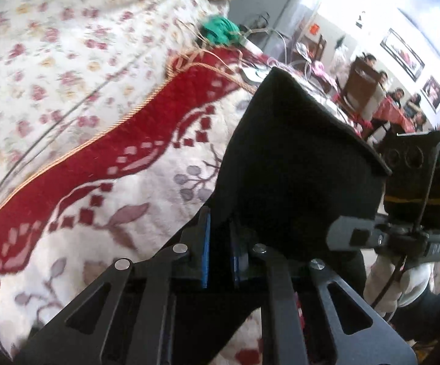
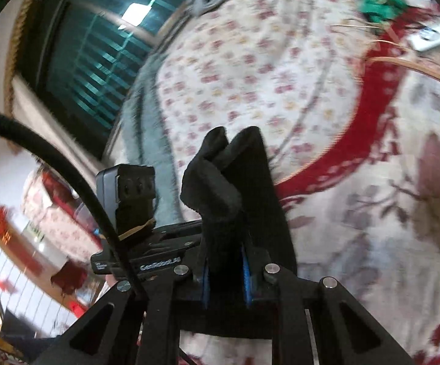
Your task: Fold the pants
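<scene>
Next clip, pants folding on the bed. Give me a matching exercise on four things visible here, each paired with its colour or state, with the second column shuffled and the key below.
Column one:
1. pants
2. left gripper
3. bundle at the far edge of the bed
4. wide band on the blanket

Column two:
A. green
B. red
C. black, lifted off the bed
D. shut on cloth

Pairs: 1-C, 2-D, 3-A, 4-B

The right gripper is likewise shut on the pants, so both ends are held up.
</scene>
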